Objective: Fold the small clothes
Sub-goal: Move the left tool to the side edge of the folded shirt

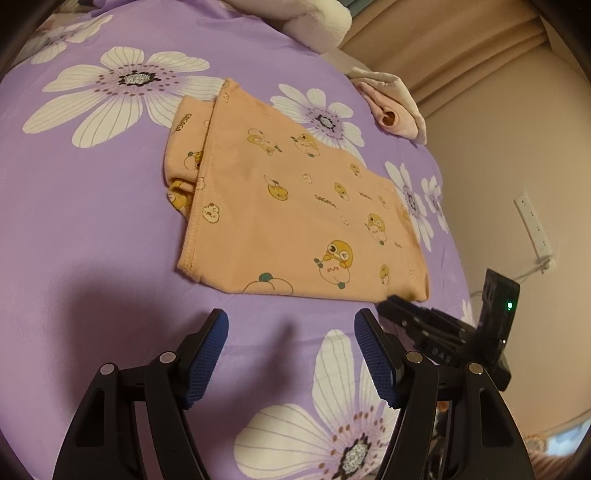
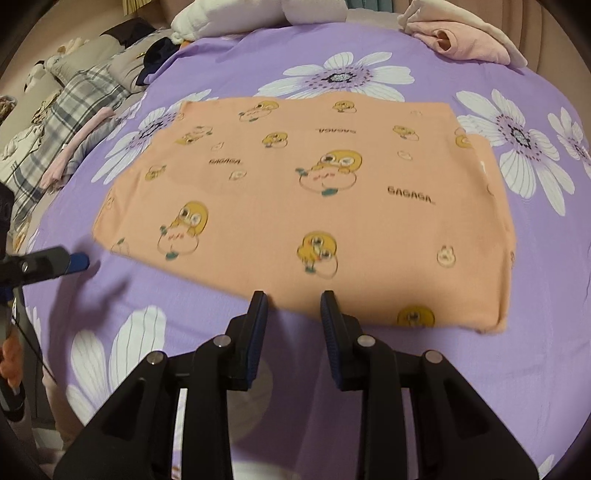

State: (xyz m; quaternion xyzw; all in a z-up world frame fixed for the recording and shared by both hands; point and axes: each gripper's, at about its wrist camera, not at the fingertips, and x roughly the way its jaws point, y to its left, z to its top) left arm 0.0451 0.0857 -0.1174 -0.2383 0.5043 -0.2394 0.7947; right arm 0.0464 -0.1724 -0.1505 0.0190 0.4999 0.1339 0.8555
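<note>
A peach garment printed with yellow cartoon ducks lies folded flat on the purple flowered bedsheet. A folded-in part shows at its left end in the left wrist view. My left gripper hovers open over bare sheet just short of the garment's near edge, nothing between its blue pads. In the right wrist view the same garment fills the middle. My right gripper stands narrowly open, its tips at the garment's near edge, with no cloth pinched. Each gripper shows in the other's view: the right gripper by the garment's corner, the left gripper off its left end.
A crumpled pink garment lies at the far right edge of the bed. A white fluffy bundle sits at the back. A plaid cloth among other clothes lies along the left. A wall with a power strip borders the bed.
</note>
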